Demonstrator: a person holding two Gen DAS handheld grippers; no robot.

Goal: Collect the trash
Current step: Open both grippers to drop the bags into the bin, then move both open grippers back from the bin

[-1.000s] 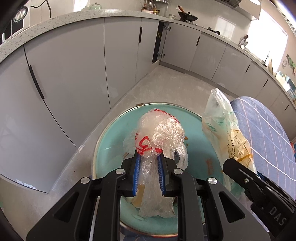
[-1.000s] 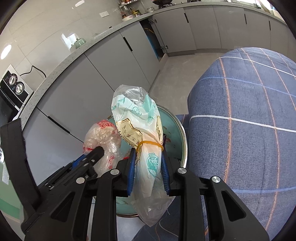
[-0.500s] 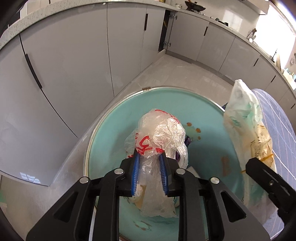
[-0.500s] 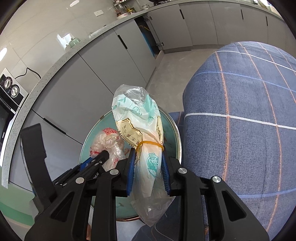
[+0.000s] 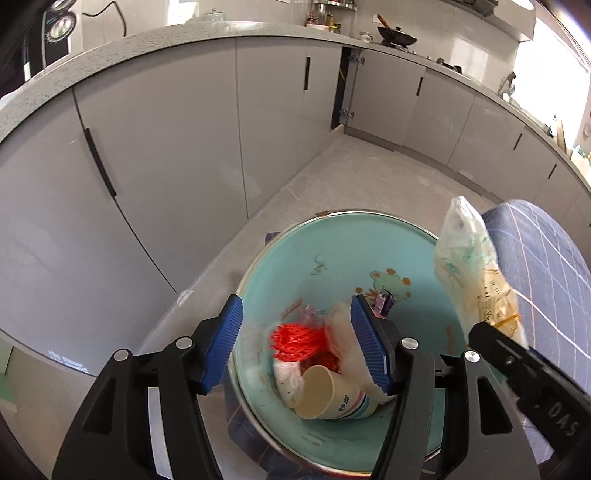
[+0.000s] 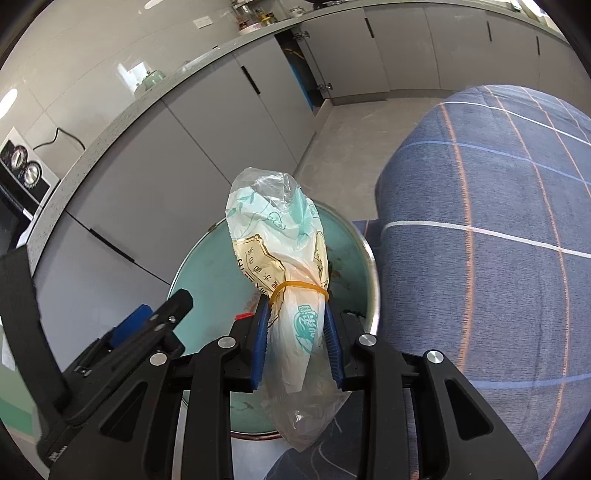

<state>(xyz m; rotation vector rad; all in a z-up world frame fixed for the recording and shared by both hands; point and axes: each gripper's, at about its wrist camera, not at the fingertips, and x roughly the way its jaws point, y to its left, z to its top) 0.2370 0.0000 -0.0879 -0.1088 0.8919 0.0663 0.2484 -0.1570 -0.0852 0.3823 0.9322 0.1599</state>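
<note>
The left tongs [image 5: 297,338] are spread wide over the bin [image 5: 369,236], where a cup [image 5: 332,393] and red netting [image 5: 299,341] lie. A tied bag [image 6: 284,258] is pinched by the right tongs [image 6: 297,343] above the rim, likely for dropping in.

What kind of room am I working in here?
Most likely a home kitchen: grey base cabinets run under a speckled countertop, and a wok sits on the far counter. The teal trash bin stands on the floor below.
</note>
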